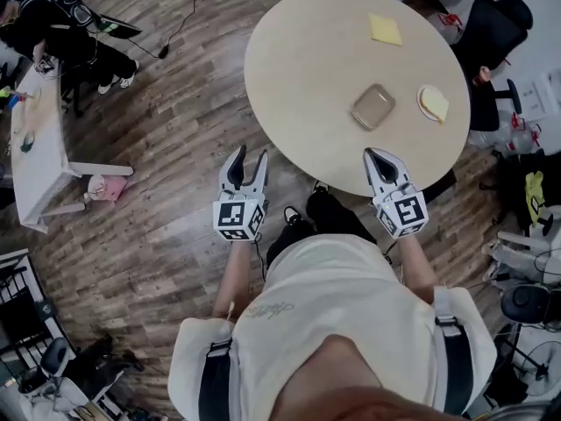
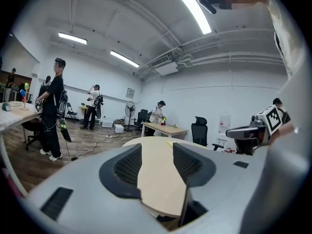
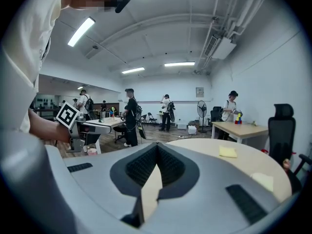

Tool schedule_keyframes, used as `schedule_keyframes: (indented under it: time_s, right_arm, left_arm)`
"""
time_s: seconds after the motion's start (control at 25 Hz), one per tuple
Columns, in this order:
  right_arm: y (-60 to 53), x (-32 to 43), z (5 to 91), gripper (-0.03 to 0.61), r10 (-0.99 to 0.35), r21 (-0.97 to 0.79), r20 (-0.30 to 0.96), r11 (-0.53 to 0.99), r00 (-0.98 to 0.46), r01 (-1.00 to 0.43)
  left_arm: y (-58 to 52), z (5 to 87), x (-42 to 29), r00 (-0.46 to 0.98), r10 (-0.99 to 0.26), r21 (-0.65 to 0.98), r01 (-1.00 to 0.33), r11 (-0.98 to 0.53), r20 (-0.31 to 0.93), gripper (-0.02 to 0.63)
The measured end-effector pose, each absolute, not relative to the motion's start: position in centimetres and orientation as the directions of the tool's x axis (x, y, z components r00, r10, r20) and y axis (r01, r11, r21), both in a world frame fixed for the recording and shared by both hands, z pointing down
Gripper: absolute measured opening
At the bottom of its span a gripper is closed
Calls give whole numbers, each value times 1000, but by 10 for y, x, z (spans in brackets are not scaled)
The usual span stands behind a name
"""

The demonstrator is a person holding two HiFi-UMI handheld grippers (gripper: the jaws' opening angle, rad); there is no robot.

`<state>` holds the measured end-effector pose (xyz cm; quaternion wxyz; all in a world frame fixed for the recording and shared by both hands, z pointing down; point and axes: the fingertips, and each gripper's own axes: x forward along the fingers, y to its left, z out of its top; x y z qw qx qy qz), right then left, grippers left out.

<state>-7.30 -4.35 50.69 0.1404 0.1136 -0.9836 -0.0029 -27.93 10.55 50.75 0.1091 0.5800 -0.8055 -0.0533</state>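
Round smooth table (image 1: 307, 60) | left gripper (image 1: 251, 154) — jaws apart | right gripper (image 1: 373, 153) — pinched

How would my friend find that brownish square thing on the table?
Look at the big round table. Ahead of the right gripper lies the brownish square thing. It is dull with rounded corners, unlike the yellow cloth and the pale plate.

Grippers: two, namely left gripper (image 1: 250, 156) and right gripper (image 1: 375, 156). Round table (image 1: 298, 68): one, ahead of both. Items on it: three. Yellow square pad (image 1: 385, 30): one, far beyond the right gripper. Grey rounded tray (image 1: 373, 106): one, just ahead of the right gripper. White dish (image 1: 422, 103): one, ahead and to its right. Black office chair (image 1: 495, 24): one, beyond the table, right of the right gripper.
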Motion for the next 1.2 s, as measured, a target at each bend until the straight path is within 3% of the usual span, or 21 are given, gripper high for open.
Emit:
schedule_keyframes:
  time_s: [0.56,1.2]
  right_arm:
    - [-128,-65,520,6,-409,9,206,909,-889,-417]
    - [-190,-12,531,6,-589,-41,166,797,-791,-602]
  left_arm:
    - [-21,481,-288,-95,-982,133,-984,118,165,221]
    - [-137,484,-232,150,-961,116,-985,-126,233,221]
